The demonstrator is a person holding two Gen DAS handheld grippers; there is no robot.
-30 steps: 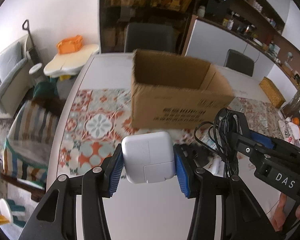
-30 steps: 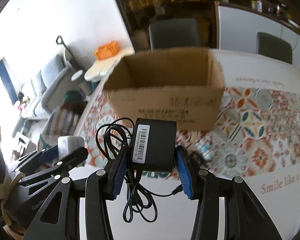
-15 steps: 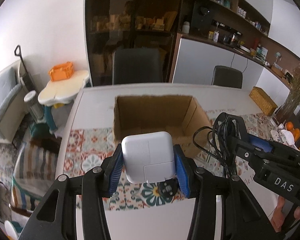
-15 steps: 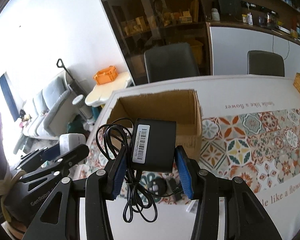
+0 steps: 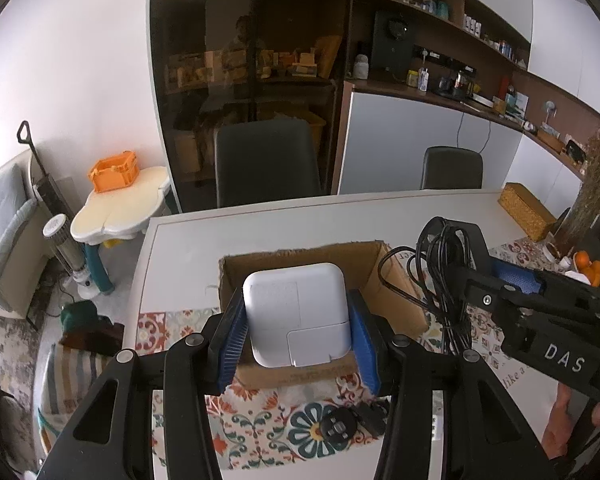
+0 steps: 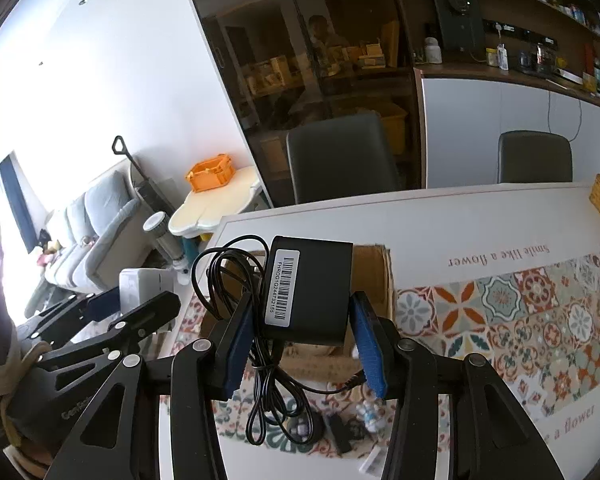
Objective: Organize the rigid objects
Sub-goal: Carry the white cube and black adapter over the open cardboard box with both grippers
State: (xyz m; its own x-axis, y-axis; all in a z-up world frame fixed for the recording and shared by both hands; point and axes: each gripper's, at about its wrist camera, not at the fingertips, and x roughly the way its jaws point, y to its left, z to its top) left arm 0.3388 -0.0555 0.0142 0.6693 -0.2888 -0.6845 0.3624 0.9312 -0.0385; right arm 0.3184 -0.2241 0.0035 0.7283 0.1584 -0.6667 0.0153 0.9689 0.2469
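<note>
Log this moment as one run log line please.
left gripper: shut on white charger | right gripper: shut on black adapter, cord dangling | cardboard box: open on table, beyond both

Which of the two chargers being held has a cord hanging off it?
The black charger in the right tool; its cord dangles below. The white charger shows none.

L gripper (image 5: 298, 340) & R gripper (image 6: 300, 344): fingers clamped, raised, side by side.
</note>
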